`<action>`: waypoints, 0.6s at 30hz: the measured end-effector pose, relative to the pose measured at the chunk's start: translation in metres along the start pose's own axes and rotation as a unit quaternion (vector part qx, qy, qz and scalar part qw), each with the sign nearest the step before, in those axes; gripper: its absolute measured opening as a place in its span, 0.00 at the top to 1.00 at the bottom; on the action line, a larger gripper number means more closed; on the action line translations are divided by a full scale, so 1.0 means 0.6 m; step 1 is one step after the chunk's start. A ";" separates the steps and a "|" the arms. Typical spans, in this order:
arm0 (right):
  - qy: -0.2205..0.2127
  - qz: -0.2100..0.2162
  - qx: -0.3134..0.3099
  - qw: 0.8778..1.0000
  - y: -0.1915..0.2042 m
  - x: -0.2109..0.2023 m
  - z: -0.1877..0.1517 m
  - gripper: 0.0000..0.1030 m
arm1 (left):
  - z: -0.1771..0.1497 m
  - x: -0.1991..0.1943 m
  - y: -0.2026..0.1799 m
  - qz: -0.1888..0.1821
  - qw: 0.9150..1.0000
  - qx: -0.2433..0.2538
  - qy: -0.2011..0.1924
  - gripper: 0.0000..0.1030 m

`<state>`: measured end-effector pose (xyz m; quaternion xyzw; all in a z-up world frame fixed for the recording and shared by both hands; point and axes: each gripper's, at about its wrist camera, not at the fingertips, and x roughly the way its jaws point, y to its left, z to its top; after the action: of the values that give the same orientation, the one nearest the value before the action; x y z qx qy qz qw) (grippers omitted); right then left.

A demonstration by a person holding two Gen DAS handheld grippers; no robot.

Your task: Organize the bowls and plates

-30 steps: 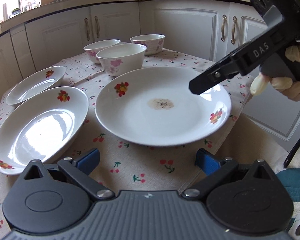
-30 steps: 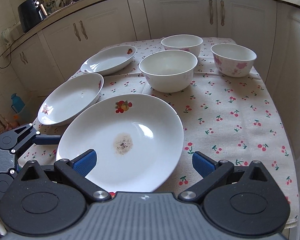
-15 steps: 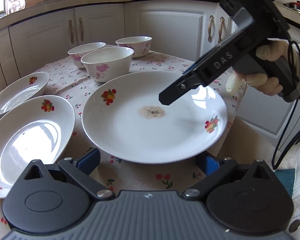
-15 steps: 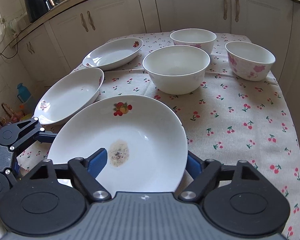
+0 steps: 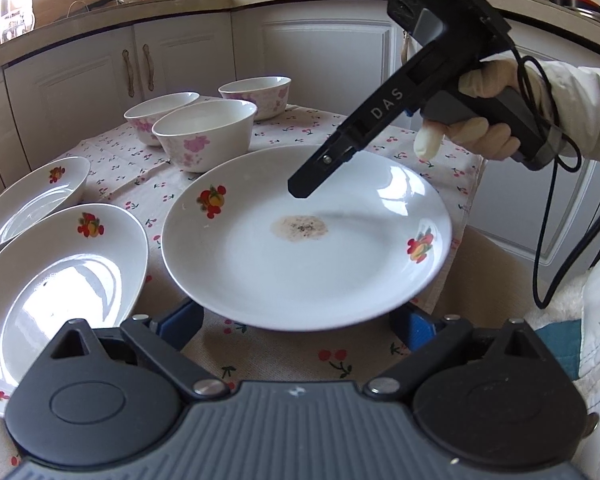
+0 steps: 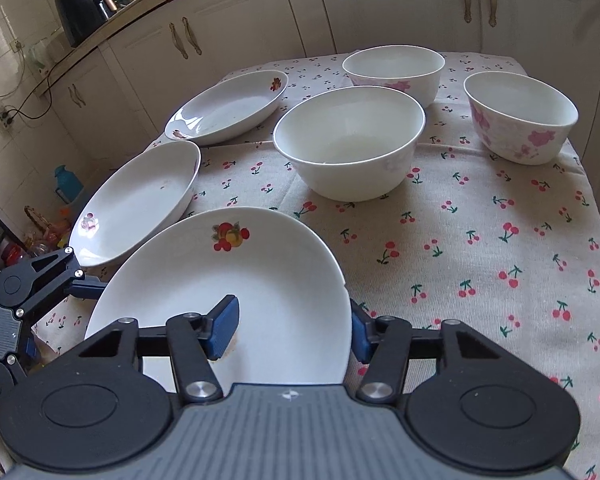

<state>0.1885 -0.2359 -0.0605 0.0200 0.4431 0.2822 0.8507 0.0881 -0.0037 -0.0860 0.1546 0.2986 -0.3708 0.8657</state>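
- We find the cherry-print tablecloth [image 6: 460,240] carrying three bowls and three plates.
- The stained plate [image 5: 300,240] sits at the near table edge.
- Our right gripper [image 6: 292,328] has just been closing, clamped on the plate's rim.
- Our left gripper [image 5: 300,324] stands apart, its jaws just narrowing, plate edge between them unpressed.

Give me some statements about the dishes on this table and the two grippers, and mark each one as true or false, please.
1. The right gripper has closed on the rim of the stained plate. True.
2. Three bowls stand on the cherry tablecloth. True.
3. The largest bowl is stacked inside another bowl. False: it stands alone on the cloth.
4. The left gripper is clamped on the stained plate. False: its jaws stand wide, beneath the plate's near edge.
5. The stained plate carries fruit decorations. True.
6. All plates are clean. False: a brownish speckled stain marks the middle of the gripped plate.
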 end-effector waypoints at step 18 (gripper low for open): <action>0.002 0.012 -0.022 1.000 0.000 0.009 0.013 0.42 | 0.002 0.002 0.005 -0.017 1.000 0.000 0.003 0.06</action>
<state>0.1972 -0.2315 -0.0598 0.0055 0.4384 0.3021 0.8465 0.0914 -0.0030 -0.0855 0.1505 0.3039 -0.3850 0.8584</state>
